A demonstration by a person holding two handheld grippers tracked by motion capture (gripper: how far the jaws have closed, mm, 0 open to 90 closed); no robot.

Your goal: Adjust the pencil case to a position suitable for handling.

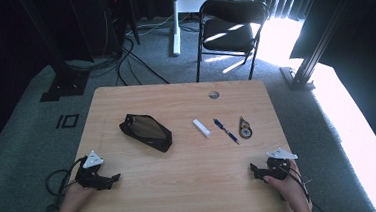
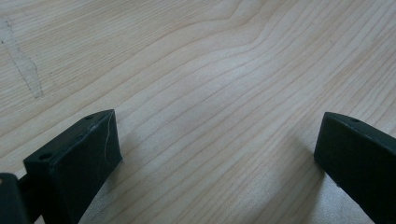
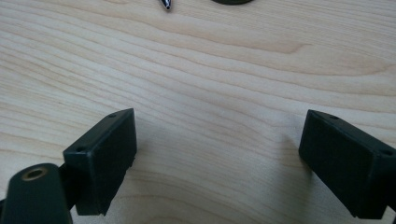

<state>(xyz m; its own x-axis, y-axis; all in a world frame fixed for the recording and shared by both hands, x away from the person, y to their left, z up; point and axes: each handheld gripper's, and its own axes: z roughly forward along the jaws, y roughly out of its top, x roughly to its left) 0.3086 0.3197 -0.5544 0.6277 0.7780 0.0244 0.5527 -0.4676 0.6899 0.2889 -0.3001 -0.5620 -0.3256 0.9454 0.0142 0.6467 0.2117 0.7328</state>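
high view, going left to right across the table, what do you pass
left gripper → black pouch → white stick → blue pen → small round tool → right gripper, though that one overlaps the tool's column nearer the person

The light wood-grain counter point(image 1: 181, 181) carries a black pouch point(image 1: 145, 132), a white stick-shaped eraser point(image 1: 201, 127), a dark blue pen point(image 1: 226, 131) and black-jawed grippers.

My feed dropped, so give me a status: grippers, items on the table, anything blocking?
Left gripper open, empty, near edge. Right gripper open, empty. Pen nearest the right one, untouched, beside white stick and black pouch. Bare table between.
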